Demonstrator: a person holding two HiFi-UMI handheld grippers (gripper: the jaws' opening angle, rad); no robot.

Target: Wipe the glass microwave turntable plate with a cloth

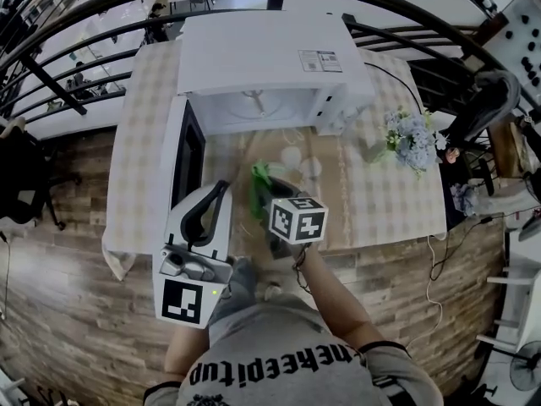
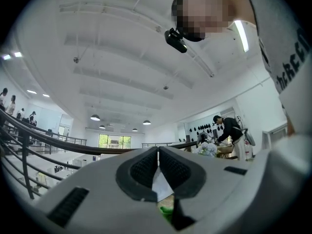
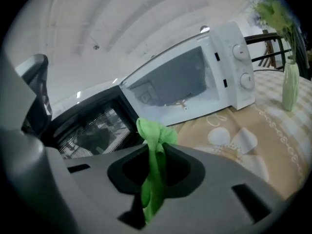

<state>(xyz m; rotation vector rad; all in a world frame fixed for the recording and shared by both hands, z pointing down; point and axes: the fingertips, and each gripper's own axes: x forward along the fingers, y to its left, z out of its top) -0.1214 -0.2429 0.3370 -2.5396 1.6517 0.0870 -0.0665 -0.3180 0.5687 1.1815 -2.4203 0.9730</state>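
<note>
My right gripper [image 1: 272, 211] [image 3: 156, 155] is shut on a green cloth [image 1: 259, 184] [image 3: 155, 135], which bunches up above the jaws over the table's front middle. My left gripper [image 1: 220, 191] [image 2: 158, 150] is raised at the left, tilted up toward the ceiling, its pads meeting at the tip with nothing clearly between them. The white microwave [image 1: 262, 57] [image 3: 195, 87] stands behind with its door [image 1: 188, 155] [image 3: 92, 130] swung open to the left. Its cavity shows only the bare hub [image 3: 183, 103]. I cannot make out the glass turntable plate in any view.
A checked tablecloth with white flower prints [image 1: 372, 193] [image 3: 234, 140] covers the table. A vase of pale flowers [image 1: 410, 138] [image 3: 290, 87] stands right of the microwave. A curved black railing [image 1: 76, 49] runs behind the table, and wooden floor lies round it.
</note>
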